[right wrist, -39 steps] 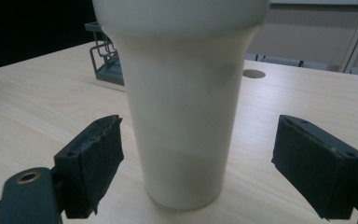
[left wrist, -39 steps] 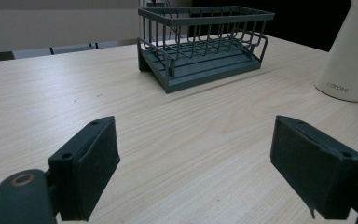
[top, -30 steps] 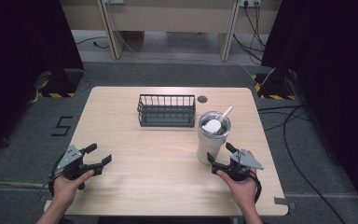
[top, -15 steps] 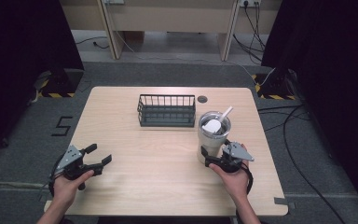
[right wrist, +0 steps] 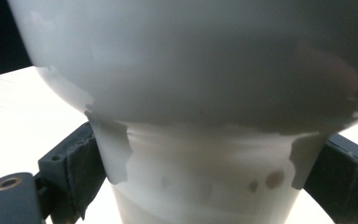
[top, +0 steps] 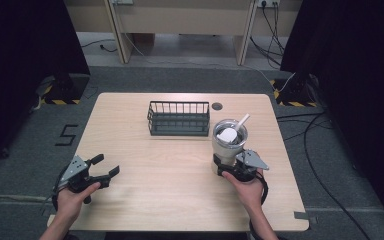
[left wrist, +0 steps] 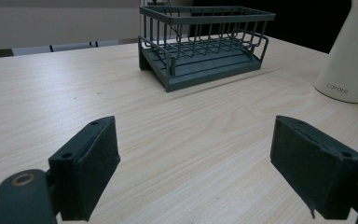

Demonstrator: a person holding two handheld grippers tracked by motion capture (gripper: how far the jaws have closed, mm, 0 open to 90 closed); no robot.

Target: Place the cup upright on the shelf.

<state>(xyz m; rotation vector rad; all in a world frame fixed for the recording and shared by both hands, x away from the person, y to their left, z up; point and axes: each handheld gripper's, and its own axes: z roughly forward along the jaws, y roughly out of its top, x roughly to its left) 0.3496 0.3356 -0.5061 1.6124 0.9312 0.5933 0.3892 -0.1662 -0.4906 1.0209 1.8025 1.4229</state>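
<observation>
Right gripper view, cream tumbler (right wrist: 200, 140) between right gripper (right wrist: 205, 172) jaws

Rectangular light wood-grain table (top: 145, 195), small dark round hole (top: 217, 106) near its far edge, dark wire rectangular basket (top: 178, 118) standing on the far middle, tall off-white tumbler (top: 228, 145) with open top and white straw standing just right of the basket, nearer the front edge

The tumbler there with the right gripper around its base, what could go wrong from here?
1. The right gripper straddles the tumbler low on its narrow base; the tall body could tip when lifted.
2. The spoon sticks out of the open top and could fall out if it tilts.
3. The rack stands close behind; a forward push may bump it.
</observation>
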